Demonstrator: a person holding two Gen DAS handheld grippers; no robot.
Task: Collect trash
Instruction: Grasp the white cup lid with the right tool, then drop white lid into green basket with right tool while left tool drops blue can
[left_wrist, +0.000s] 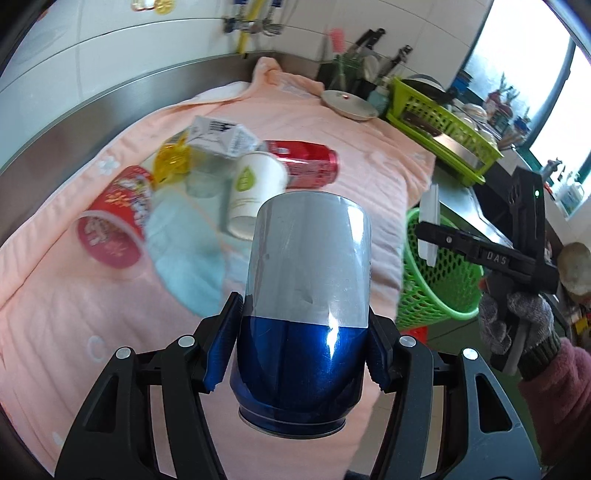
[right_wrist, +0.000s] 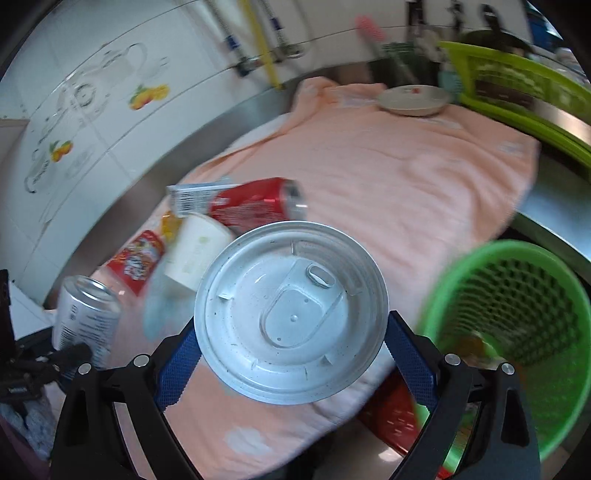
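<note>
my left gripper (left_wrist: 297, 356) is clamped on the blue-and-silver can (left_wrist: 306, 295), long axis running away from me toward 12 o'clock, base nearest the camera. my right gripper (right_wrist: 291, 360) pinches the white plastic lid (right_wrist: 291, 312) by its rim, face toward me — both lifted off the pink towel (right_wrist: 388, 177), i judge for carrying to the green basket (right_wrist: 517, 317) at 3 o'clock.

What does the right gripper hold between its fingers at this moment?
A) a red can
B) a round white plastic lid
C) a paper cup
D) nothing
B: the round white plastic lid sits clamped between the right gripper and its blue fingers.
</note>
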